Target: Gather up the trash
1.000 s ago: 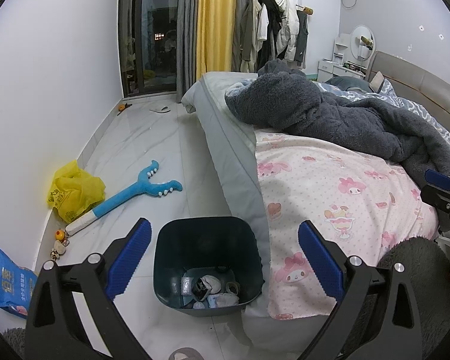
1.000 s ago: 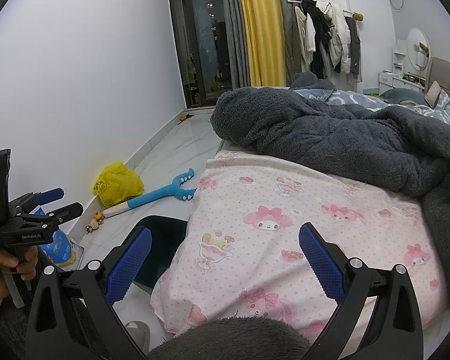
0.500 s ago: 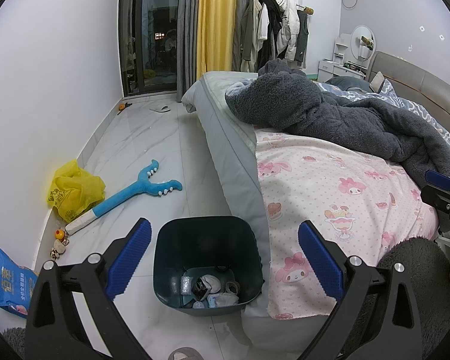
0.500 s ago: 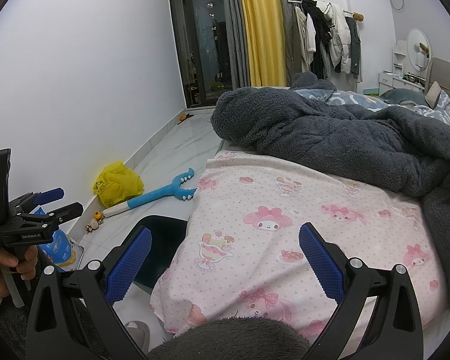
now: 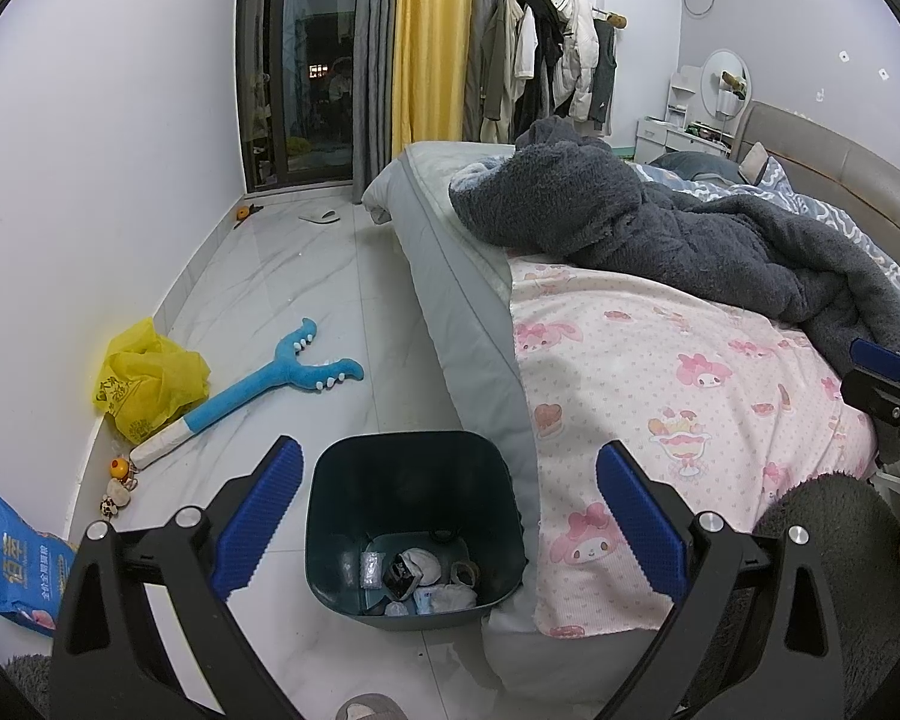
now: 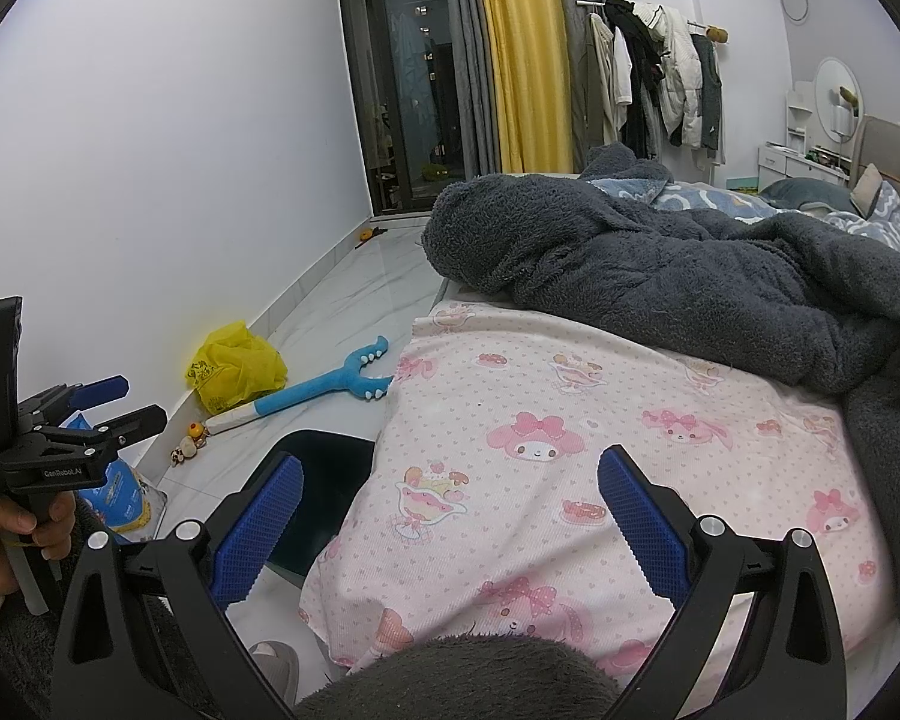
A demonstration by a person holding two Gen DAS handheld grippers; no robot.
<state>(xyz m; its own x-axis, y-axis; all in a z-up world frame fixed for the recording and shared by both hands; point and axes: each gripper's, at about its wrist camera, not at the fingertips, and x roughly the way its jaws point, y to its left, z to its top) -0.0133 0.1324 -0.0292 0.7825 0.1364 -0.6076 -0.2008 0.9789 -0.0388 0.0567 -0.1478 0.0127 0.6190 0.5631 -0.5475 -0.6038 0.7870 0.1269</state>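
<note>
Hanging above the bin (image 5: 414, 516), the left gripper (image 5: 450, 516) has its blue fingers (image 5: 258, 516) spread wide with nothing between them. That dark green bin stands on the pale floor (image 5: 306, 276), touching the side of the bed (image 5: 468, 312). At its bottom lies trash (image 5: 417, 576): crumpled wrappers and small white scraps. Left of the bin, by the wall, sit a yellow bag (image 5: 147, 378) and a blue packet (image 5: 21, 564), with a blue toy (image 5: 270, 384) stretched between bag and bin. A pink sheet (image 5: 660, 414) covers the bed beside the bin, and a grey blanket (image 5: 660, 228) is heaped beyond it. At the far right edge the right gripper (image 5: 888, 384) shows in part.

From the right wrist, the right gripper (image 6: 450, 516) hovers over the pink sheet (image 6: 570, 468), its fingers (image 6: 642, 516) wide apart and empty. Only a dark corner of the bin (image 6: 330, 480) peeks out left of the sheet. Further left of the bin, a hand (image 6: 12, 531) holds the left gripper (image 6: 120, 402), fingers parted. The yellow bag (image 6: 237, 372), toy (image 6: 318, 390) and packet (image 6: 120, 492) lie on the floor beyond the bin, and the blanket (image 6: 690, 276) lies past the sheet.
</note>
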